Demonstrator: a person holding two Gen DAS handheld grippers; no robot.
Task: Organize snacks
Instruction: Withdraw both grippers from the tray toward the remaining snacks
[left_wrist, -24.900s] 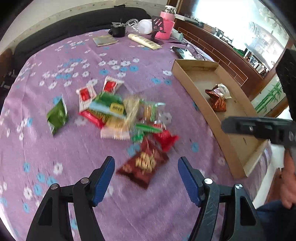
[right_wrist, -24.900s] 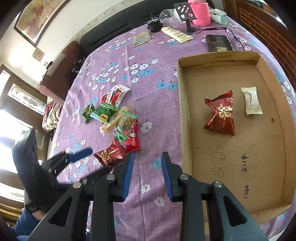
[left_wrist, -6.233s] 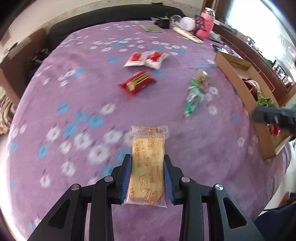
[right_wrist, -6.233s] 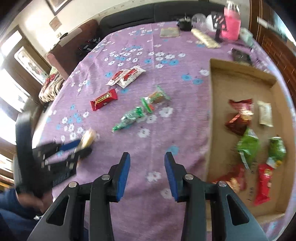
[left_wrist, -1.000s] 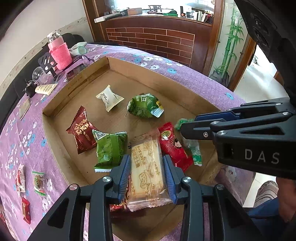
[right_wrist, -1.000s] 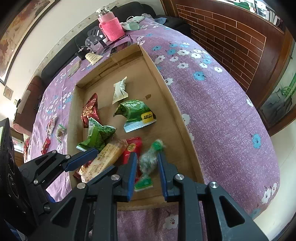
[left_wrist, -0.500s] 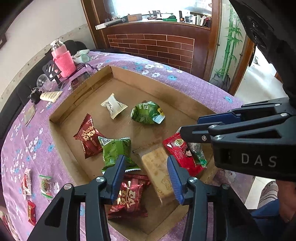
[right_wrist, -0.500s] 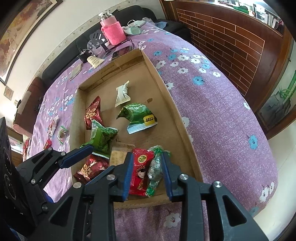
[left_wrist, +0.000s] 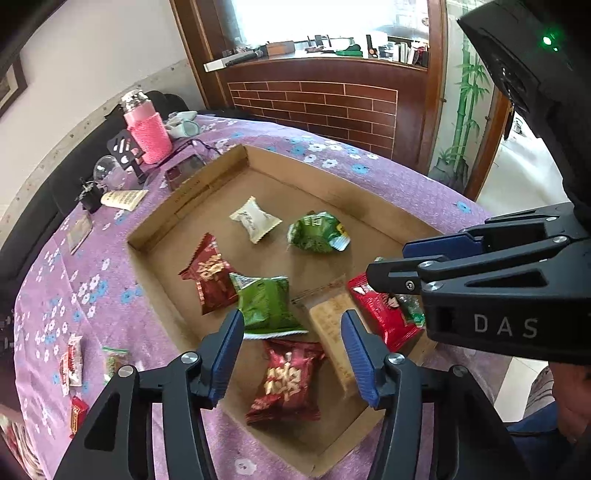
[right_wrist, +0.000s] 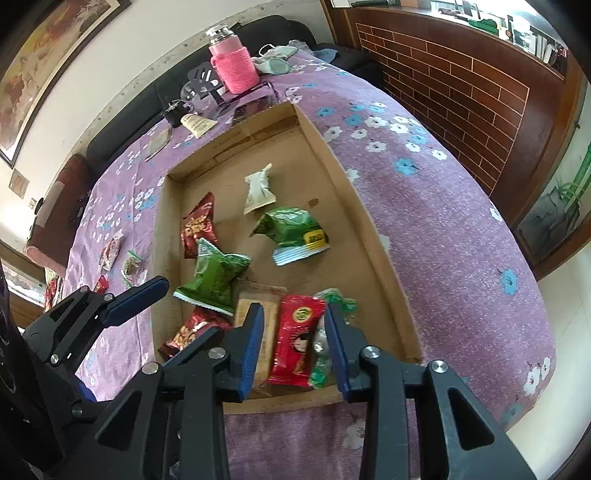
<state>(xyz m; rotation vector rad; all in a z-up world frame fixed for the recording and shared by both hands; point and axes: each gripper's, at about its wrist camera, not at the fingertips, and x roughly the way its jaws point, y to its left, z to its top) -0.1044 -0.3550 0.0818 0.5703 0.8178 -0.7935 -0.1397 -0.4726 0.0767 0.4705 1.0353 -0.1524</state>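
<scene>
A cardboard tray (left_wrist: 207, 188) (right_wrist: 380, 258) on the purple cloth holds several snacks: a white packet (left_wrist: 255, 219), green bags (left_wrist: 317, 236) (left_wrist: 266, 304), red bags (left_wrist: 210, 273) (left_wrist: 288, 380), a clear biscuit pack (left_wrist: 332, 332) (right_wrist: 267, 332), a red packet (right_wrist: 299, 338) and a green candy packet (right_wrist: 332, 299). My left gripper (left_wrist: 291, 354) is open and empty above the tray's near end. My right gripper (right_wrist: 295, 343) is open and empty above the red packet; it also shows in the left wrist view (left_wrist: 391, 264).
Loose snacks lie on the cloth left of the tray (left_wrist: 74, 362) (right_wrist: 129, 264). A pink bottle (left_wrist: 146, 129) (right_wrist: 234, 62), a phone stand (left_wrist: 123, 149), a phone (left_wrist: 184, 170) and small items stand at the table's far side. A brick wall (right_wrist: 461, 92) is beyond.
My left gripper opened and let the biscuit pack fall into the tray. My right gripper opened and let go of the green candy packet. Both grippers have pulled back a little.
</scene>
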